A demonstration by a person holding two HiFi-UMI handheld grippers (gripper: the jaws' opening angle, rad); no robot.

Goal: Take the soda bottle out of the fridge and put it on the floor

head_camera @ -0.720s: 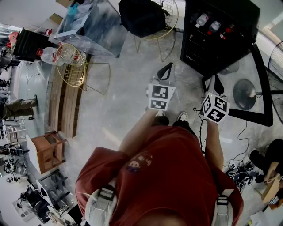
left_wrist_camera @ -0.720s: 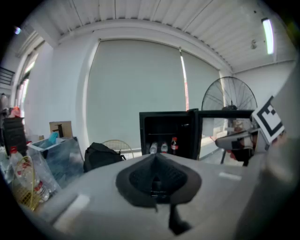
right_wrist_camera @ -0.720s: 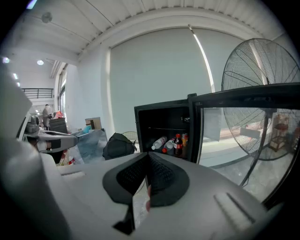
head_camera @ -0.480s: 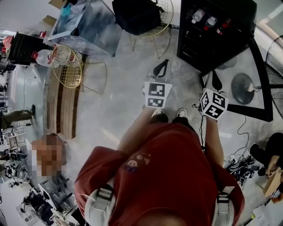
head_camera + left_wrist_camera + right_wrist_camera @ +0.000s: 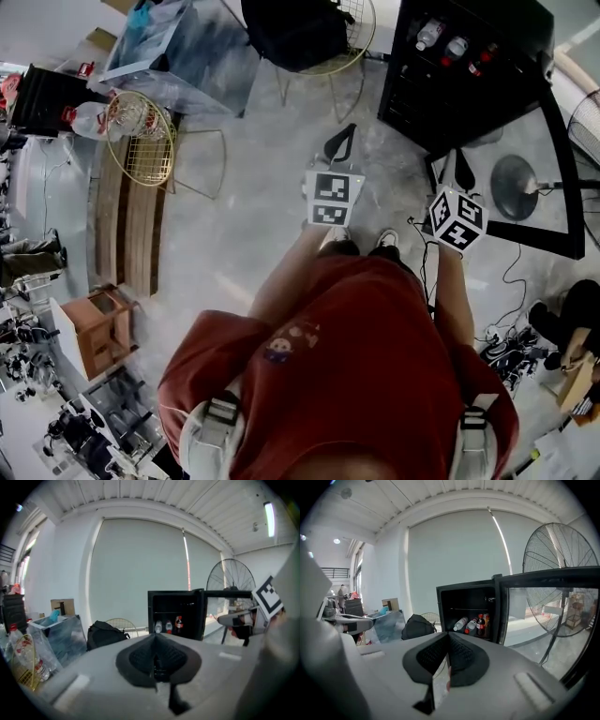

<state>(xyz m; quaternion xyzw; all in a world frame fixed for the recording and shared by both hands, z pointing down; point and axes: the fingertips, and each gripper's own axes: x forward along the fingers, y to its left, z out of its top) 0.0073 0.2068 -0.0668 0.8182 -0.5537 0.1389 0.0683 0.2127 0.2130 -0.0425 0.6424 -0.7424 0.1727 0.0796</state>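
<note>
Hardly shifting from a moment ago: left hand-held gripper (image 5: 339, 145) and right hand-held gripper (image 5: 461, 174) clenched, empty. Soda bottle (image 5: 481, 625) waiting inside open fridge (image 5: 487, 117), well out of reach.

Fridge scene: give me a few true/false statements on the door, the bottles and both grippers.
1. The fridge has its door open. True.
2. The soda bottle is on the floor. False: it is inside the fridge, next to the clear bottles.
3. The right gripper is shut with nothing between its jaws. True.
4. The left gripper is clamped on a bottle. False: its jaws are together and empty, away from the fridge.
5. A black backpack sits on a wire chair. True.
</note>
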